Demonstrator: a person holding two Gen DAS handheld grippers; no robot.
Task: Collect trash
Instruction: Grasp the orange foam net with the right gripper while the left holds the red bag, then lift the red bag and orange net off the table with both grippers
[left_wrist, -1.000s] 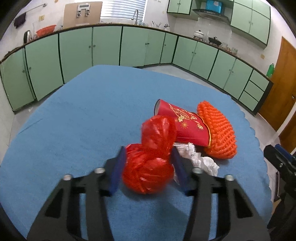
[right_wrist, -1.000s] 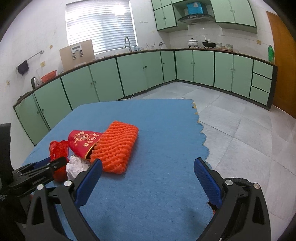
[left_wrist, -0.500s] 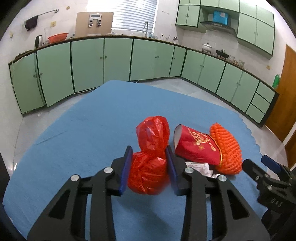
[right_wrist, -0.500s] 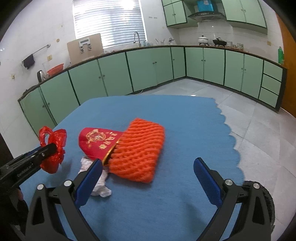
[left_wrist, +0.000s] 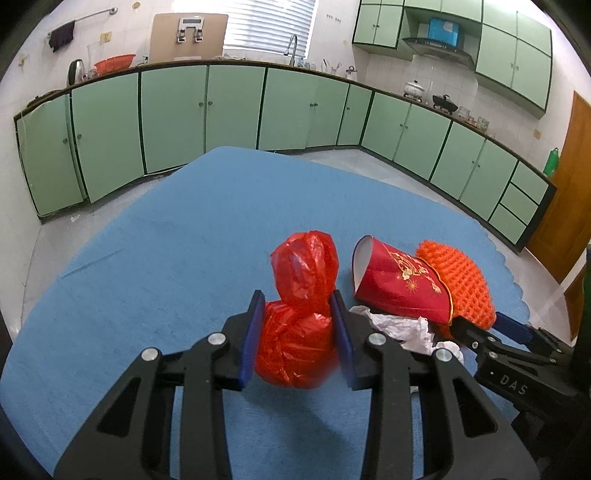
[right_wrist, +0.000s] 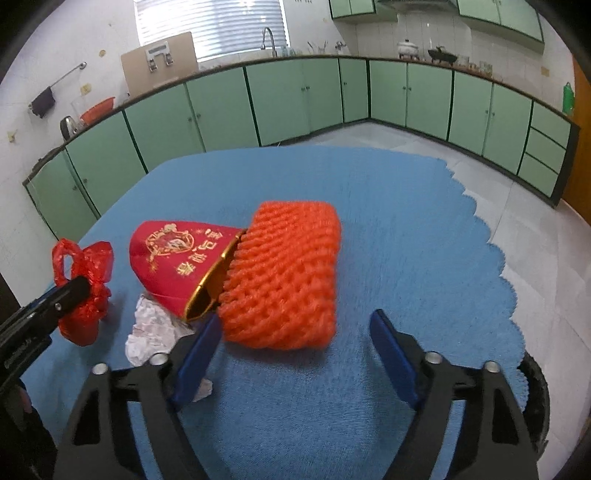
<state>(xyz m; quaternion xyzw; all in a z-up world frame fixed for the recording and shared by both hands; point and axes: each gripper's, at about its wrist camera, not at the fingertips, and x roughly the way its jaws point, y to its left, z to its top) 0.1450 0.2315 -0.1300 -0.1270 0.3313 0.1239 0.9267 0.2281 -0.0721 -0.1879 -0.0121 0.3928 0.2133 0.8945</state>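
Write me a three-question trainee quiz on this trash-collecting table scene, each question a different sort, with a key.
1. True or false: the left gripper has its jaws shut on the crumpled red plastic bag.
2. Multiple choice: what lies directly under the lower edge of the tipped-over red paper cup with gold print? A) a metal spoon B) a crumpled white tissue C) a glass bottle
3. Fill in: the orange foam net sleeve lies on the ______ tablecloth, just ahead of the right gripper.

Key: 1 true. 2 B. 3 blue; the right jaws are closing, with nothing pressed between them yet.
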